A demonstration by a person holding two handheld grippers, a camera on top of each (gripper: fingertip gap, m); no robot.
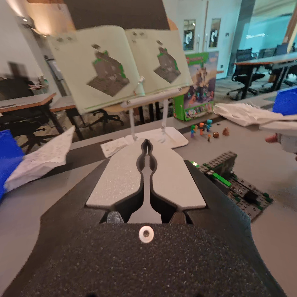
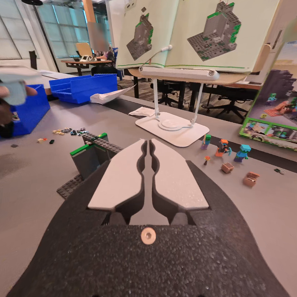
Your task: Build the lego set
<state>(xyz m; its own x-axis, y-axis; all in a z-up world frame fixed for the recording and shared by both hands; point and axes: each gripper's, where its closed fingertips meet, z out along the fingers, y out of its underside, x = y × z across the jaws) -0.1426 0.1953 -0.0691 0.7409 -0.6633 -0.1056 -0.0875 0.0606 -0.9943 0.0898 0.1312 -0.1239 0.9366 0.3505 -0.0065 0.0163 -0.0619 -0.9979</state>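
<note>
Partly built: grey baseplate with one grey wall and green trim, the lego build (image 2: 90, 154) standing on the counter (image 2: 40, 209), short of the taller stepped wall pictured in the instruction booklet (image 2: 184, 32) on its white stand (image 2: 172, 128). Finished already: minifigures (image 2: 223, 147) and small brown pieces near the box (image 2: 273, 112). Left to place: loose small bricks (image 2: 70, 131) beside the blue bins (image 2: 83, 87).

Left gripper (image 1: 146, 142) clenched on nothing visible; right gripper (image 2: 148, 141) nearly clenched, a thin slit at the tips, likewise bare.

Hidden behind both grippers: much of the build's near side. Blurred: booklet pages in the left wrist view. Too small to sort: the loose bricks.
</note>
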